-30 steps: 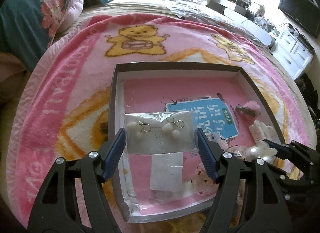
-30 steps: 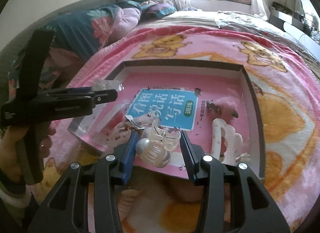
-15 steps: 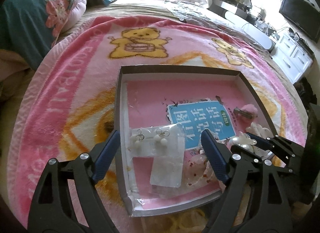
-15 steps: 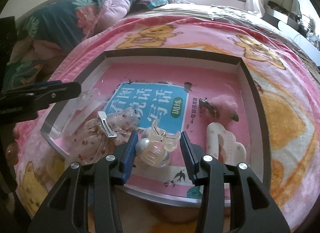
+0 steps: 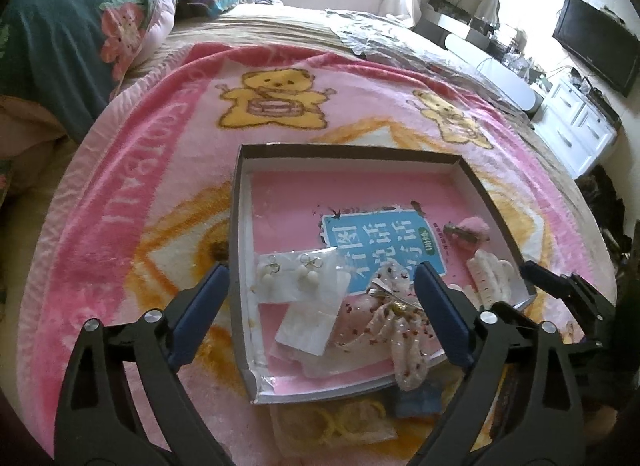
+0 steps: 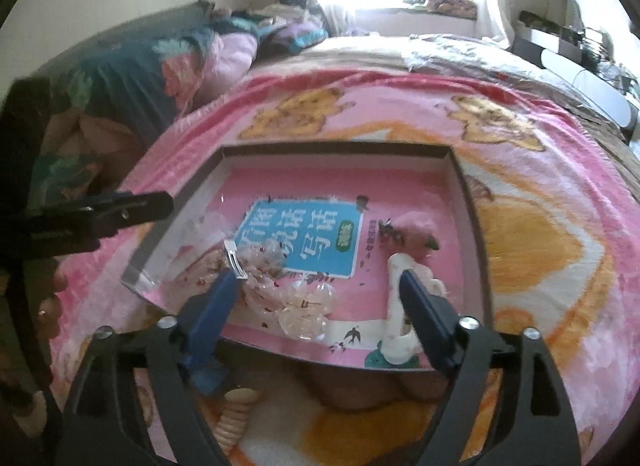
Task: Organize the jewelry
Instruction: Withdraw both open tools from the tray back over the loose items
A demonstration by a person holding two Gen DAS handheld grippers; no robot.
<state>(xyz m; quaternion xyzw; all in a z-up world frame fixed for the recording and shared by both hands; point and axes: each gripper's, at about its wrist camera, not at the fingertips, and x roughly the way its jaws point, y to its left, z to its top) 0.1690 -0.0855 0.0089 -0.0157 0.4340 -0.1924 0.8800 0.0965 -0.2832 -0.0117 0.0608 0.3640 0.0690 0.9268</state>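
A shallow grey box [image 5: 352,151] with a pink lining lies on the pink bear blanket. A bagged card of pearl earrings [image 5: 296,278] lies loose in its near left part, below my left gripper [image 5: 320,278], whose jaws are opening with no pad on it. Beside the card rests a speckled bow with a snap clip [image 5: 396,314]. In the right wrist view the clear claw clip [image 6: 304,306] lies on the lining of the box [image 6: 332,149], between the opening jaws of my right gripper [image 6: 316,280], untouched. A white hair clip [image 6: 396,298] and a pink fluffy clip [image 6: 416,234] lie at the right.
A bag of yellow hair ties [image 5: 340,422] and a small blue item [image 5: 420,402] lie on the blanket just before the box. A beige ribbed piece [image 6: 236,414] sits near the right gripper. Folded quilts [image 5: 80,45] are at far left; a white cabinet [image 5: 576,133] and TV stand at right.
Both grippers have opened and drawn back a little. The earring card left the left jaws and lies in the box. The clear claw clip dropped from the right jaws onto the lining.
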